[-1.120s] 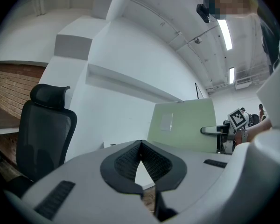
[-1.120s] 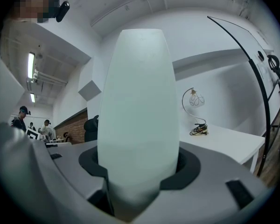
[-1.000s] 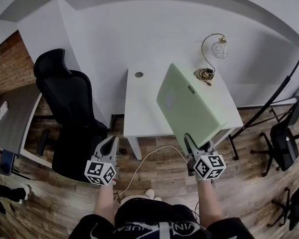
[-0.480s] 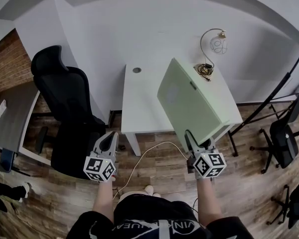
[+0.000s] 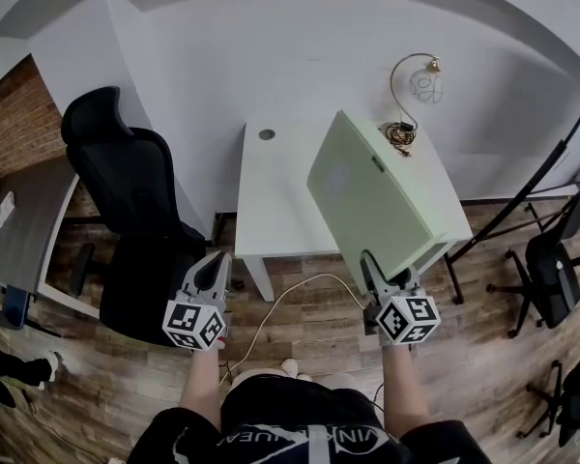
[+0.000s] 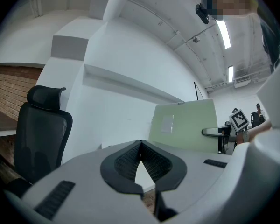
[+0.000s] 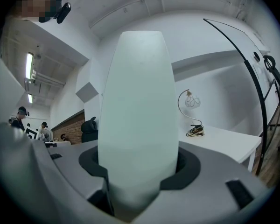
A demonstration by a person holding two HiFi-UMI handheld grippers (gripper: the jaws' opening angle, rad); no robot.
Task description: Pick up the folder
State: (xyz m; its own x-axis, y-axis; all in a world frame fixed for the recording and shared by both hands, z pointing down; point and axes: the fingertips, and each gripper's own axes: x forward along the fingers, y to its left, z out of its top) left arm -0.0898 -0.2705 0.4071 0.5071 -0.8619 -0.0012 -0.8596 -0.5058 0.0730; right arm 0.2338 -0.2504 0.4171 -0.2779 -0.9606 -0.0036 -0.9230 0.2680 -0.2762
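Above the right side of the white table (image 5: 271, 201), a pale green folder (image 5: 377, 196) is being held up on edge and tilted, its near lower corner sitting between the jaws of the right gripper (image 5: 382, 276). Those jaws are clamping across the folder's thickness. In the right gripper view the folder is rising straight up from between them and filling the middle of the picture. Its broad face, with a small pale label on it, is facing left toward the other gripper.

The left gripper (image 5: 211, 276) is hovering over the wooden floor (image 5: 309, 341) in front of the table's left corner, well apart from the folder. Its jaws are closed together with nothing between them.

Behind the folder, a wire lamp (image 5: 418, 90) is standing at the table's back right. A black office chair (image 5: 135, 191) is standing just left of the table, and a white cable (image 5: 290, 303) is trailing across the floor between the two grippers.
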